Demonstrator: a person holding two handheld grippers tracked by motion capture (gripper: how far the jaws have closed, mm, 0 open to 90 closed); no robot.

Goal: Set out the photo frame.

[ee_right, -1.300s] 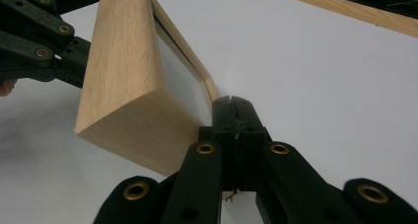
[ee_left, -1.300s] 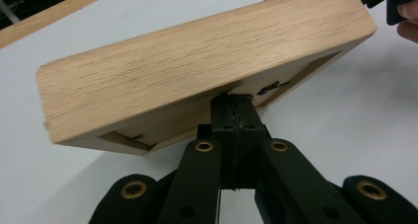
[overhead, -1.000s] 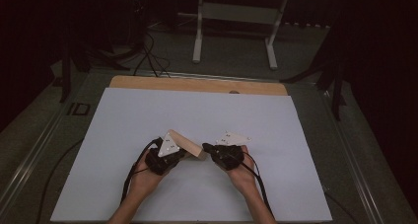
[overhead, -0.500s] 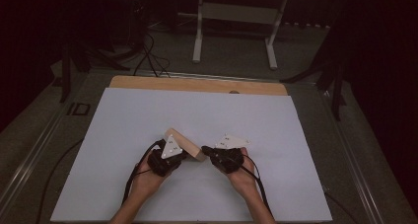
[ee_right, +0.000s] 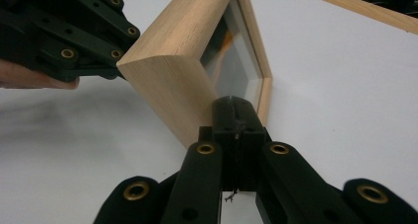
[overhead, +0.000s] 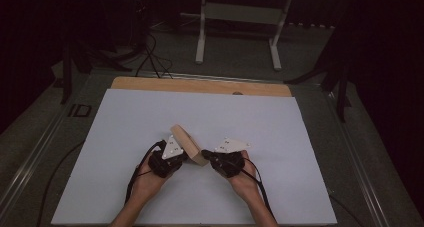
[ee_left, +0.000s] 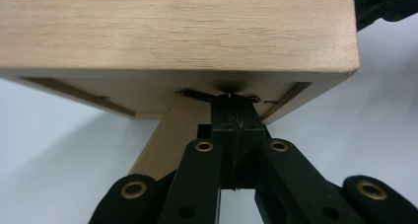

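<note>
A light wooden picture frame stands tilted on the white table top, between my two grippers. My left gripper is shut, its tips touching the back of the frame at a small metal fitting, beside a wooden stand leg. My right gripper is shut too. Its tips rest against the lower front corner of the frame, just below the glass pane. The left gripper shows behind the frame in the right gripper view.
A wooden strip runs along the table's far edge. Beyond it stand a white stand's legs and cables on the dark floor. White surface lies open on all sides of the hands.
Hardly anything: the hands and the frame have shifted only slightly, and both grippers stay shut against the frame.
</note>
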